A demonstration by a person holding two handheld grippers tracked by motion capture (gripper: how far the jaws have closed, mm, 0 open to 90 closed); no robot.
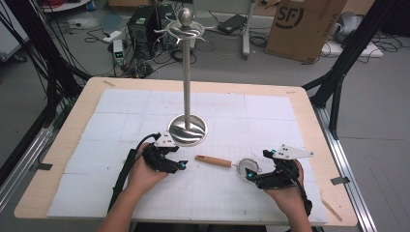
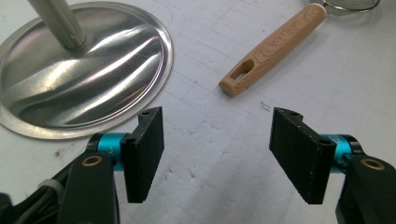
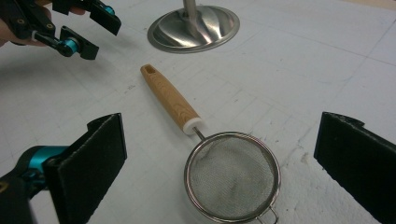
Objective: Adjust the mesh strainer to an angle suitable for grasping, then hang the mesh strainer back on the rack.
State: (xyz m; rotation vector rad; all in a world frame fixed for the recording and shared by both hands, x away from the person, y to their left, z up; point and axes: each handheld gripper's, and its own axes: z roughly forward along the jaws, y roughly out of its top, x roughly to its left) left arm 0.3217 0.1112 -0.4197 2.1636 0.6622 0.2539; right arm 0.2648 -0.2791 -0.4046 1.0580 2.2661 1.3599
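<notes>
You are holding your left gripper (image 1: pixel 182 166) over the white mat (image 1: pixel 121 111) near its front edge, a little left of the middle, with its jaws spread apart and nothing lying between them; no pad is pressing on anything; in the left gripper view the wooden handle (image 2: pixel 273 48) of the strainer (image 1: pixel 241 166) is lying just beyond the jaws, apart from them. Your right gripper (image 1: pixel 250 175) is sitting toward the front right of the mat, its jaws standing wide and released; in the right gripper view the strainer's mesh bowl (image 3: pixel 232 175) is lying flat on the mat between them, touched by neither pad. The strainer is resting near the front edge, right of centre, handle pointing left toward the metal stand (image 1: pixel 187 87); the stand's round base (image 2: pixel 84 88) is sitting at the mat's middle, just beside your left gripper.
</notes>
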